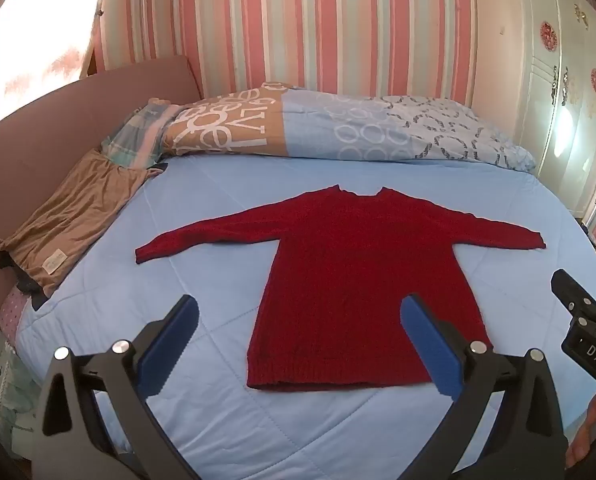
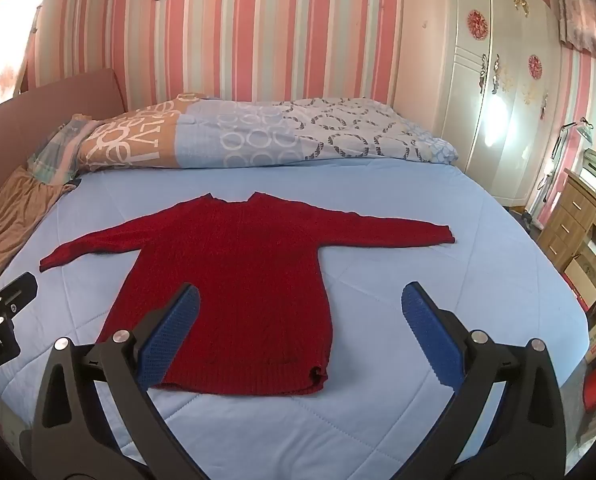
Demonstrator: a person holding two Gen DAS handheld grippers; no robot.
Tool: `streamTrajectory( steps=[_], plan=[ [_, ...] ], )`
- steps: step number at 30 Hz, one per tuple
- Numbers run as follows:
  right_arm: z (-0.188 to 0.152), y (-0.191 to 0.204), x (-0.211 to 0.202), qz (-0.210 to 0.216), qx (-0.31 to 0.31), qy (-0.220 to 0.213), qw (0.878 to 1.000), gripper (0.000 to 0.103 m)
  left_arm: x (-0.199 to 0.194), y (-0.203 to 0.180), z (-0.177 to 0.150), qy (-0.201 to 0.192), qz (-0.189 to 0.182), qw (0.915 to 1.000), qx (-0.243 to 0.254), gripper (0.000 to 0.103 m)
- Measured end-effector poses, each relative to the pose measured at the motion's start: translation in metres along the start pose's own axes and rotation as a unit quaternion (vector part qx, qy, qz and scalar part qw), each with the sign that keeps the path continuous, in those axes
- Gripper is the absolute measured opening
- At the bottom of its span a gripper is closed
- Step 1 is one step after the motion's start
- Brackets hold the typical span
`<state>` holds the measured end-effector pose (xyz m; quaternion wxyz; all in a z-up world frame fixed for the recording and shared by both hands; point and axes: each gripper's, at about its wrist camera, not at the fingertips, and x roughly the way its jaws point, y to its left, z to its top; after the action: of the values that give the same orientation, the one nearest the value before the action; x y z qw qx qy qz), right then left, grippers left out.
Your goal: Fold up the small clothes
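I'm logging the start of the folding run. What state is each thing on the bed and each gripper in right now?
Red sweater: spread flat, unfolded, both sleeves out sideways.
Brown garment: lying rumpled at the bed's edge.
Patterned duvet: bunched along the wall side.
Blue bedcover: smooth, flat.
Left gripper: open, empty, above the hem.
Right gripper: open, empty.
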<state>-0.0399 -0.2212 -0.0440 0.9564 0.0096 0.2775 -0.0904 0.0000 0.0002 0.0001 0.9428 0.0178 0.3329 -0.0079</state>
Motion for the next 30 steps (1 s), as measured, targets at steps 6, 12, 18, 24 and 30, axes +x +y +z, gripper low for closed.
streamTrajectory(
  steps=[6,12,18,24,30],
  plan=[
    [0.001,0.0,-0.001,-0.001,0.001,0.0,1.0,0.1,0.004,-0.001,0.003,0.003,0.0,1.0,0.002,0.101],
    [0.001,0.002,-0.002,-0.001,-0.002,0.002,1.0,0.1,0.008,0.007,0.007,0.004,0.001,1.0,-0.005,0.101],
    [0.003,0.002,-0.004,-0.001,-0.002,0.002,1.0,0.1,-0.001,-0.006,-0.003,0.001,-0.001,1.0,0.01,0.101],
    [0.005,0.002,-0.005,0.0,-0.002,0.002,1.0,0.1,0.0,-0.004,-0.003,0.002,-0.003,1.0,0.009,0.101],
    [0.006,0.003,-0.005,0.0,-0.003,0.003,1.0,0.1,-0.001,-0.004,-0.002,0.003,-0.004,1.0,0.008,0.101]
  ],
)
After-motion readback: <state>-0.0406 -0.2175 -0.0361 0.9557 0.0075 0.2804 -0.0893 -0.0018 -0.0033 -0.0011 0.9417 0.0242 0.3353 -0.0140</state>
